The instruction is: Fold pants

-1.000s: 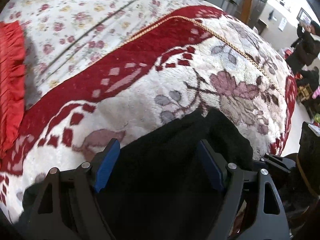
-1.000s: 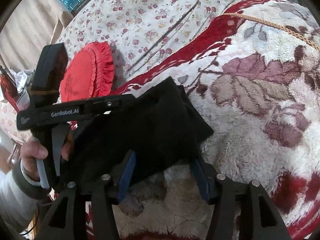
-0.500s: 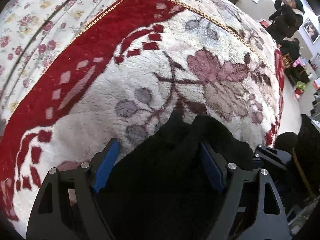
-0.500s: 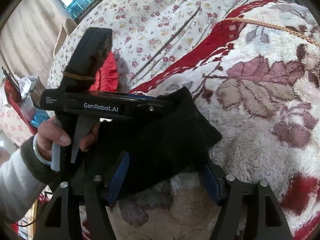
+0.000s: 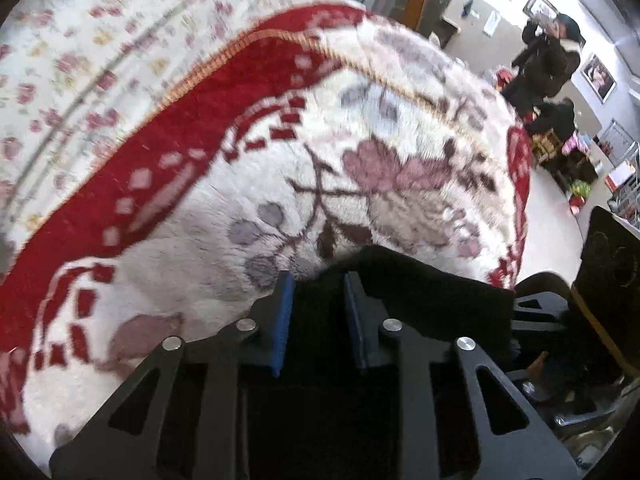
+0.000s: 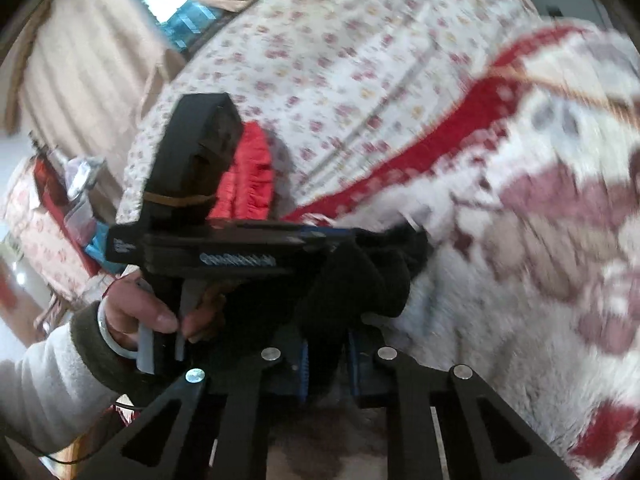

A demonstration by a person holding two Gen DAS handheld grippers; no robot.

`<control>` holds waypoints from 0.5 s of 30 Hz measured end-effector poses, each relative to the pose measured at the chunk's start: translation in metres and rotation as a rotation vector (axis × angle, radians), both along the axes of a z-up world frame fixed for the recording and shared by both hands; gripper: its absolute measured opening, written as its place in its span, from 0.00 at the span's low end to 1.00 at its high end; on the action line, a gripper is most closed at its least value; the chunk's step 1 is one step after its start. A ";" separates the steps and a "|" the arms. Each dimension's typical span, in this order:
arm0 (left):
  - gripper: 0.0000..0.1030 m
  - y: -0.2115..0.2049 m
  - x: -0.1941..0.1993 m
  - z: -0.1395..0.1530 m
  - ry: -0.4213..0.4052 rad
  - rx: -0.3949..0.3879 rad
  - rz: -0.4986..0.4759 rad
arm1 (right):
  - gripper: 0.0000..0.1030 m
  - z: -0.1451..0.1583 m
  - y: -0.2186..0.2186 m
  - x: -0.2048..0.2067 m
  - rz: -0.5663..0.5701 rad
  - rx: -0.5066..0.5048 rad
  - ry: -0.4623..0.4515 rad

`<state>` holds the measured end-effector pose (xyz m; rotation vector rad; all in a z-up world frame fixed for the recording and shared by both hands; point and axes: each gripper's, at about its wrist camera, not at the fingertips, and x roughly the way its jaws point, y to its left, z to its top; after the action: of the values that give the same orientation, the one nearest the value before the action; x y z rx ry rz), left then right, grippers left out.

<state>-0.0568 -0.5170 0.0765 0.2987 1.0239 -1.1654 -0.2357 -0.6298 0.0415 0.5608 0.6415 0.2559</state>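
Note:
The black pants (image 5: 432, 300) lie bunched at the near edge of the fluffy red-and-white blanket (image 5: 320, 168). My left gripper (image 5: 318, 292) is shut on a fold of the pants, its blue pads pressing the cloth. In the right wrist view my right gripper (image 6: 326, 356) is shut on another part of the black pants (image 6: 360, 280). The left gripper body (image 6: 224, 248) and the hand holding it show just left of the cloth. Both views are motion-blurred.
A red ruffled cushion (image 6: 248, 180) lies on the floral bedspread (image 6: 340, 60) behind the blanket. People (image 5: 548, 60) stand in the room beyond the bed's far right edge. Clutter sits on the left by the bed (image 6: 68, 200).
Both grippers went from wide open around the pants to shut on them. The cloth is now gathered into a tighter bunch between them.

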 end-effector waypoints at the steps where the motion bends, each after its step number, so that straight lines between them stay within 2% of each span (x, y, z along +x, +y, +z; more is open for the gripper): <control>1: 0.24 0.008 0.002 0.007 -0.005 -0.012 0.023 | 0.13 0.007 0.004 0.000 0.012 -0.015 -0.018; 3: 0.24 0.036 0.008 0.023 -0.004 -0.050 0.097 | 0.13 0.027 0.021 0.001 0.061 -0.044 -0.064; 7: 0.23 0.124 0.025 0.045 0.064 -0.141 0.314 | 0.13 0.063 0.071 0.004 0.213 -0.129 -0.158; 10: 0.23 0.191 0.023 0.046 0.082 -0.168 0.450 | 0.13 0.069 0.116 0.013 0.348 -0.143 -0.186; 13: 0.24 0.242 0.013 0.041 0.076 -0.159 0.557 | 0.15 0.049 0.164 0.030 0.456 -0.146 -0.129; 14: 0.28 0.256 0.009 0.037 0.082 -0.149 0.580 | 0.15 0.035 0.179 0.037 0.492 -0.133 -0.080; 15: 0.31 0.268 0.004 0.032 0.094 -0.140 0.591 | 0.21 0.021 0.192 0.042 0.522 -0.130 -0.020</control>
<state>-0.0530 -0.2490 0.1090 -0.1686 1.0131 -0.7103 -0.1938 -0.4375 0.0630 0.2565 0.7734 0.7030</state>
